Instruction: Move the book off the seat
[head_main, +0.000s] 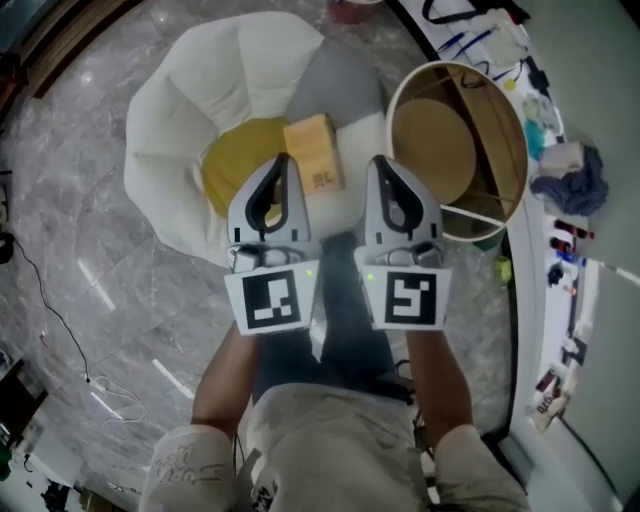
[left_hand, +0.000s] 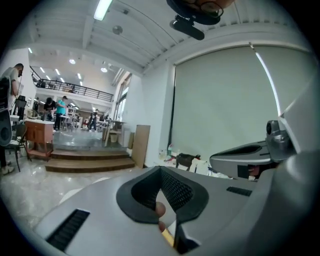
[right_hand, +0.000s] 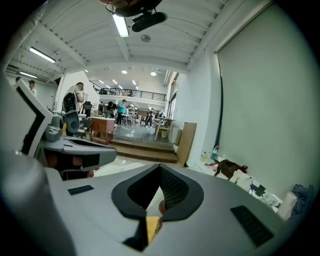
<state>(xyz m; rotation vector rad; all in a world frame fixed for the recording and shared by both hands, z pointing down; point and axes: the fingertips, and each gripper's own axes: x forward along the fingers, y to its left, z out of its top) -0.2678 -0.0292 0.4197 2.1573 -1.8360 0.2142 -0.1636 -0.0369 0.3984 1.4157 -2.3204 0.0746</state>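
Book (head_main: 312, 152): a tan block lying on the white seat (head_main: 175, 110). It sits just ahead of the two gripper tips, in the gap between them and closer to the left gripper (head_main: 283, 162), partly over the yellow cushion (head_main: 235, 160) at that gripper's front. Right gripper (head_main: 379, 164): level with the left, book off its left side, a round wooden tub (head_main: 510, 130) close on its right, standing on the marble floor (head_main: 80, 230). Both grippers have their jaws fully closed and nothing is clamped in either. Task status: not started, judging by position. The book is not yet lifted or shifted, so approach, opening the jaws, grasp and removal all remain. View comparison: only the head view shows the book, the seat and the tub in relation to the grippers. The left and right gripper views confirm the closed, empty jaws but look out level across a large hall with steps and distant people. The book appears in them, if at all, only as a yellowish sliver below the jaws, which I cannot identify. Height of the grippers above the book cannot be judged.
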